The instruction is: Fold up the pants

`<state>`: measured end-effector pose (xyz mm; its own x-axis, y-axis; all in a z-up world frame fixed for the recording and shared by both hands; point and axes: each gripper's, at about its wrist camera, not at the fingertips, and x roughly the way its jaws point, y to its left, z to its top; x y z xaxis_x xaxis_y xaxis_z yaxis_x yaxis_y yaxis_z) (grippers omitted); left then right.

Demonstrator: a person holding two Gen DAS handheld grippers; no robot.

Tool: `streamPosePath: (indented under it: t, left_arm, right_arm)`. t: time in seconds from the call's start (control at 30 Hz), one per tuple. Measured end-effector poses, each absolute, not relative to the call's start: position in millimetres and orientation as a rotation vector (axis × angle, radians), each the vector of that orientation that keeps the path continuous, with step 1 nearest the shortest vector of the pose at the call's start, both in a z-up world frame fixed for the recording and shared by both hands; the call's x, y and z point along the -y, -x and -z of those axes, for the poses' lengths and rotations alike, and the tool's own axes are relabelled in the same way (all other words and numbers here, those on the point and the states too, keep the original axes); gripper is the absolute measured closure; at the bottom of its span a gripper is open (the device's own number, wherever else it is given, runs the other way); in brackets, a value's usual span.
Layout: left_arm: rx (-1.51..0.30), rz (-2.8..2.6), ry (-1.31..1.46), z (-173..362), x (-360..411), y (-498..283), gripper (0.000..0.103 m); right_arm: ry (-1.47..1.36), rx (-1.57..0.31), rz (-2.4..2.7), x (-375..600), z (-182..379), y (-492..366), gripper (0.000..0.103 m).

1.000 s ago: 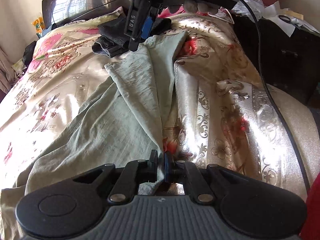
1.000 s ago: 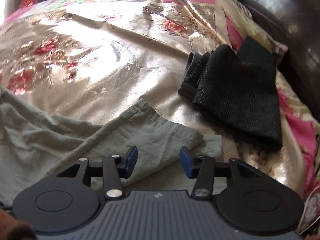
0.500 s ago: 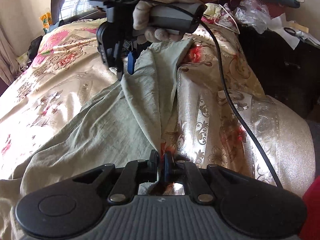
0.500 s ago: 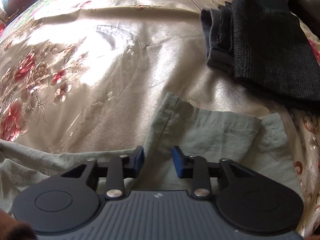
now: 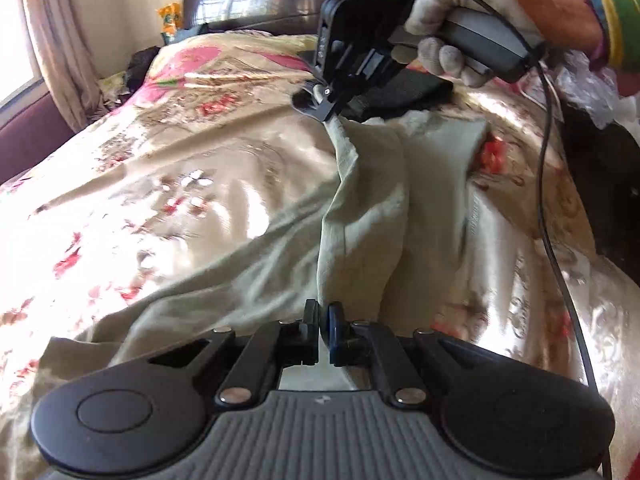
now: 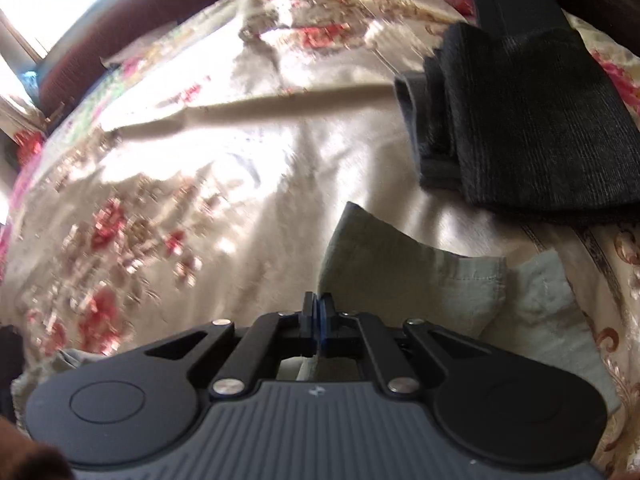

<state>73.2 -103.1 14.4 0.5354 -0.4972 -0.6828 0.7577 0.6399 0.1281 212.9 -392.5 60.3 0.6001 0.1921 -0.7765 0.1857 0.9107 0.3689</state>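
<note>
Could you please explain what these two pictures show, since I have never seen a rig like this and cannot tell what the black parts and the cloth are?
No robot is here. A person holds a hand-held gripper in each hand, and each gripper carries a wide-angle camera that looks along its two fingers. So each picture is taken from one gripper, whose black body fills the bottom edge.

In the left view, the left gripper is shut on green pants. Further off, a gloved hand holds the right gripper, pinching the same pants at a far edge, so the cloth stretches between them.

In the right view, the right gripper is shut on the pants' edge.

Everything lies on a bed with a shiny floral cover. Dark folded clothes lie beyond the pants.
</note>
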Motion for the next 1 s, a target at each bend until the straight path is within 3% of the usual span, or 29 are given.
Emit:
streamPosePath:
  t: [0.17, 0.27, 0.37, 0.53, 0.63, 0.8, 1.0]
  left_arm:
    - [-0.508, 0.598, -0.377, -73.1, 63.7, -94.5, 0.082]
    - [-0.416, 0.567, -0.364, -93.6, 54.2, -82.0, 0.082]
    - [-0.441, 0.635, -0.346, -82.1, 66.4, -72.1, 0.082]
    - [-0.611, 0.763, -0.479, -13.2, 124.3, -57.6, 0.082]
    - [-0.681, 0.793, -0.59, 18.1, 149.1, -49.6, 0.081]
    - [-0.691, 0.789, -0.646, 22.2, 158.1, -46.8, 0.079]
    - [-0.659, 0.759, -0.623, 10.0, 149.1, -50.9, 0.077]
  right_arm:
    - [-0.549, -0.62, -0.189, 392.3, -146.6, -187.7, 0.102]
    - [-0.591, -0.51, -0.178, 410.5, -162.0, -150.5, 0.102]
    - [-0.666, -0.536, -0.052, 448.4, -129.1, -110.5, 0.102]
    - [-0.796, -0.74, 0.271, 518.2, -8.2, -72.9, 0.101]
    - [-0.832, -0.782, 0.317, 534.5, 33.5, -66.8, 0.102]
    - [-0.671, -0.783, 0.295, 525.0, 12.2, -75.7, 0.094]
    - [-0.496, -0.775, 0.316, 506.9, -3.9, -85.4, 0.094]
